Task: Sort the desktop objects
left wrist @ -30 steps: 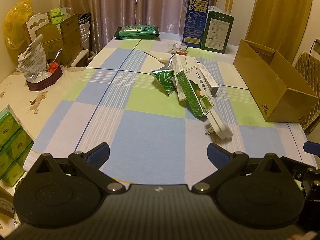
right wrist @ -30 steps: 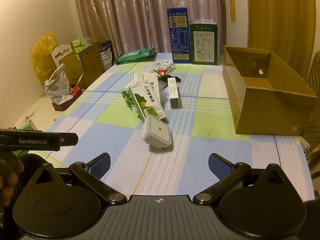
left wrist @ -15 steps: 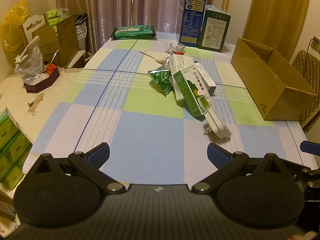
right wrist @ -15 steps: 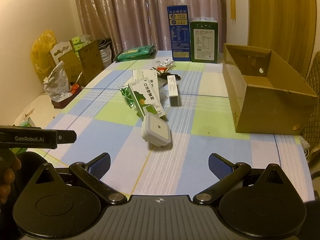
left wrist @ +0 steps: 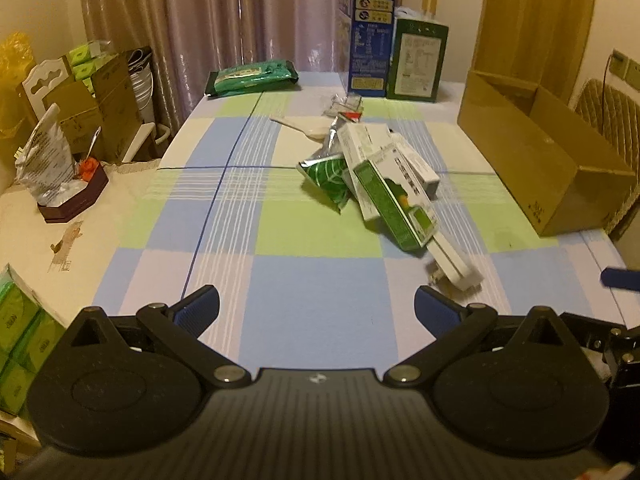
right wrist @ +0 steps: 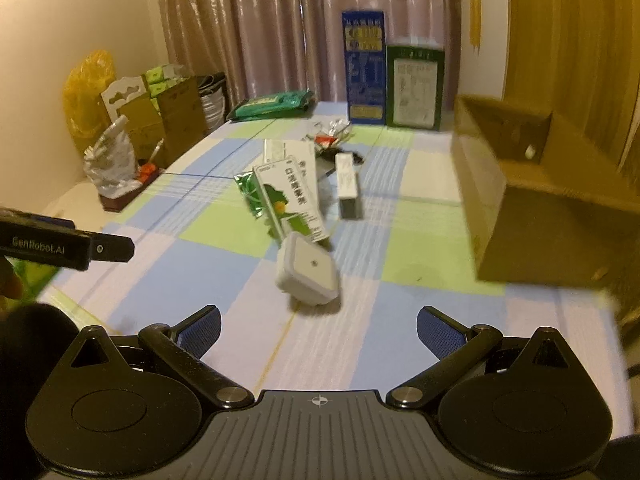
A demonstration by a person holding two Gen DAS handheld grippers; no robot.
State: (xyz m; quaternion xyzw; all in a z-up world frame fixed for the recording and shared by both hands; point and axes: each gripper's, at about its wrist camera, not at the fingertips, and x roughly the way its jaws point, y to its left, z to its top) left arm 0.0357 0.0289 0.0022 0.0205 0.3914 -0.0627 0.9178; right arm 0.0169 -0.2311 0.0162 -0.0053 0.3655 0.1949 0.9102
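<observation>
A heap of small items lies mid-table: a green and white box (left wrist: 394, 204) (right wrist: 290, 204), a green foil packet (left wrist: 326, 178), a slim white box (right wrist: 347, 186), and a white square plug-in device (right wrist: 308, 274) (left wrist: 454, 260) nearest me. My left gripper (left wrist: 317, 306) is open and empty above the near table edge. My right gripper (right wrist: 319, 326) is open and empty, just short of the white device. An open cardboard box (left wrist: 544, 160) (right wrist: 536, 196) stands at the right.
A blue carton (left wrist: 366, 38) and a green carton (left wrist: 418, 62) stand at the far edge, with a green wipes pack (left wrist: 252, 76) to their left. A side table at the left holds a foil bag (left wrist: 44, 168) and green tissue packs (left wrist: 20, 328).
Both grippers have moved forward toward the heap; the white device and boxes appear larger and closer. Both stay open and empty.
</observation>
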